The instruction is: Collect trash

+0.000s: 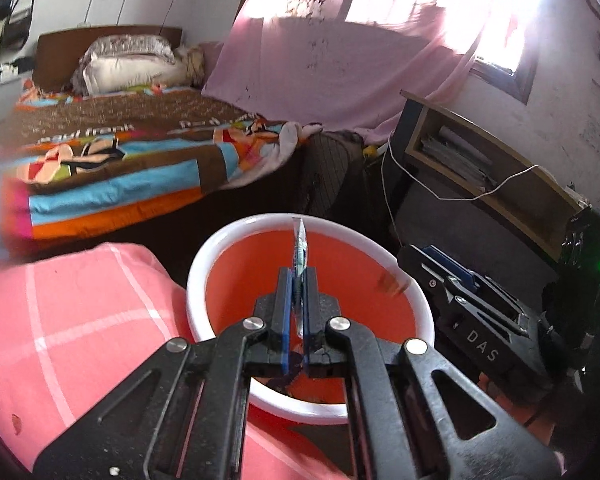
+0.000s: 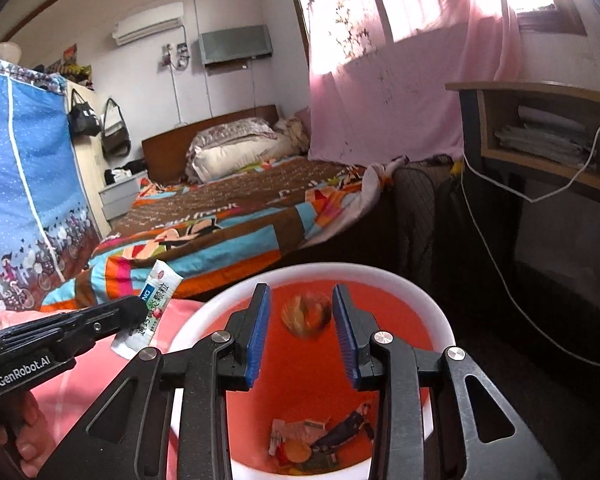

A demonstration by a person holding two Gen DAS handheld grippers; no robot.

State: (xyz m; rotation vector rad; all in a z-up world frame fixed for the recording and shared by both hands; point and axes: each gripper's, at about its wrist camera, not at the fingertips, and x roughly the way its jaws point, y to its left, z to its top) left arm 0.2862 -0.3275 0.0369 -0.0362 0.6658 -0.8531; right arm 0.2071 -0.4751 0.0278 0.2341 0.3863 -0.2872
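Left gripper point(image 1: 298, 280) clamped on a flat sachet point(image 1: 300, 248), edge-on to its cam, held over the red bin w/ white rim point(image 1: 228, 236) beside a pink checked cloth point(image 1: 72, 320). Right gripper point(image 2: 300, 320) has jaws spread wide, nothing between the pads, right above the bin point(image 2: 440, 320); a blurry round wrapper point(image 2: 306, 316) sits mid-air betw. them. More trash point(image 2: 312, 444) lies at the bin bottom; bed point(image 2: 228, 208) behind.
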